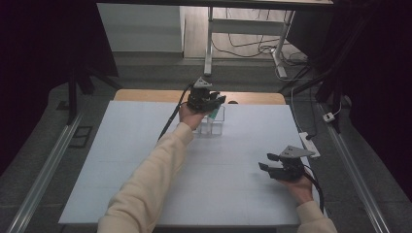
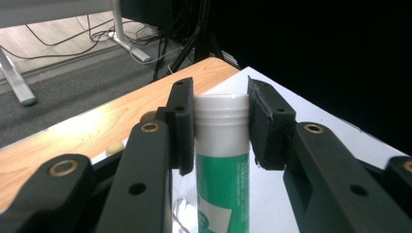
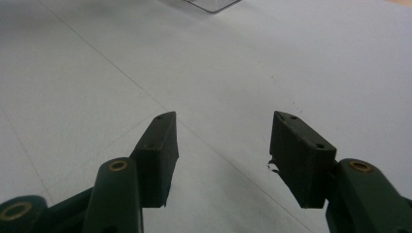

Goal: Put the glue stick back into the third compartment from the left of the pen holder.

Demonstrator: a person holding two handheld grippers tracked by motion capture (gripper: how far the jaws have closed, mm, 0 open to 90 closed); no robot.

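In the high view the left claw (image 1: 214, 104) sits at the upper middle of the frame, held by a hand on a cream-sleeved forearm that runs up from the bottom edge. It is clamped on a green-and-white cylindrical tube with a white ribbed cap (image 1: 214, 114), which hangs just over a small clear plastic box with compartments (image 1: 217, 127) standing on the pale grey-white worktop (image 1: 145, 160). Whether the tube touches the box cannot be told from here.

The left gripper view shows the grip closely: both black pads press the sides of the tube's white cap (image 2: 221, 116) in the centre of the frame, with the green body running down to the bottom edge. A strip of bare wooden tabletop (image 2: 73, 136) crosses the left of that frame.

The right claw (image 1: 269, 162) rests in the lower right of the high view, well apart from the box, its jaws spread with nothing between them. In the right gripper view the two pads (image 3: 158, 155) stand wide over the bare worktop, and a corner of the clear box (image 3: 214, 5) peeks in at the top edge.
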